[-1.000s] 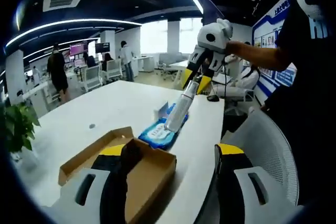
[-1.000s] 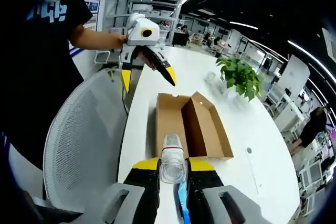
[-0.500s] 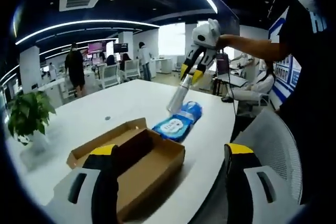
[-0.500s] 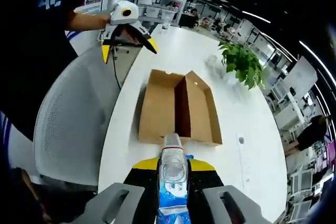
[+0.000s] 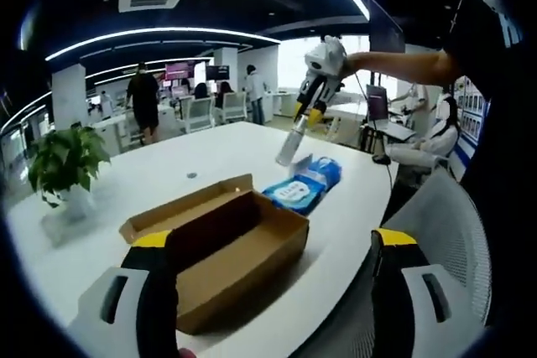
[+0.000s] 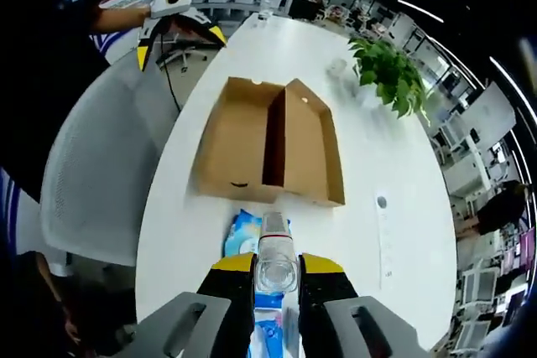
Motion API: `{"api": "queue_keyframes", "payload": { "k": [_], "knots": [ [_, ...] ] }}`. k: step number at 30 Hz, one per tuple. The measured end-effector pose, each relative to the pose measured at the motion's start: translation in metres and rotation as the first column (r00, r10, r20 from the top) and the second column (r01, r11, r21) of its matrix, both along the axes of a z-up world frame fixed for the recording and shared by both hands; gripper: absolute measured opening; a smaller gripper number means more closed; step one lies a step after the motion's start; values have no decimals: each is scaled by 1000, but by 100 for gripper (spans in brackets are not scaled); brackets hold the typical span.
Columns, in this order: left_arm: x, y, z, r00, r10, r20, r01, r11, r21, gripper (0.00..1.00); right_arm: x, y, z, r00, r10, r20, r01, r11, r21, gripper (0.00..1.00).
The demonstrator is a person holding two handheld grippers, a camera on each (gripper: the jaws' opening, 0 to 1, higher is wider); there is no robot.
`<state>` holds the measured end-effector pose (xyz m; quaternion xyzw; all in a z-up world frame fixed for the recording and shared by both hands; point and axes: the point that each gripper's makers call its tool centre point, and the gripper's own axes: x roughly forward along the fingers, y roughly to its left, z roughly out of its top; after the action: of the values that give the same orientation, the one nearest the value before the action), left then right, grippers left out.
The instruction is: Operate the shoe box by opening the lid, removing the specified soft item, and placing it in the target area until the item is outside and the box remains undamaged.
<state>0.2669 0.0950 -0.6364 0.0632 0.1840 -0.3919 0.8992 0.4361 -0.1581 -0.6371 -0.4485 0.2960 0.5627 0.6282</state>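
Shoe box open on the table, right gripper up in the air with a clear tube.

The shoe box (image 6: 268,140) lies open on the white table (image 6: 394,123), lid folded out flat; its inside looks bare. The blue soft pack (image 5: 304,189) rests on the table just beside it, partly hidden behind the right gripper (image 6: 274,272), whose fingers clamp a clear tube (image 6: 274,249). The left gripper (image 5: 273,245) stands wide apart, holding nothing, near the potted plant (image 5: 63,165).

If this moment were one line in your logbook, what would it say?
box: open on table | wipes pack: out, beside box | right tongs: shut on clear bottle, above pack | left tongs: open
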Motion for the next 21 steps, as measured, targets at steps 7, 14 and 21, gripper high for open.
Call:
{"api": "queue_keyframes", "payload": {
  "k": [7, 14, 21],
  "knots": [
    [-9, 2, -12, 1000, 22, 6, -23, 1000, 11, 100, 22, -11, -13, 1000, -6, -5, 6, 997, -78, 14],
    [-16, 5, -21, 999, 50, 18, -50, 999, 11, 100, 36, -16, -25, 1000, -10, -25, 6, 990, -138, 14],
    [-20, 7, -34, 998, 57, 4, -58, 998, 30, 100, 47, -18, -40, 999, 7, -34, -14, 975, -222, 14]
  ]
}}
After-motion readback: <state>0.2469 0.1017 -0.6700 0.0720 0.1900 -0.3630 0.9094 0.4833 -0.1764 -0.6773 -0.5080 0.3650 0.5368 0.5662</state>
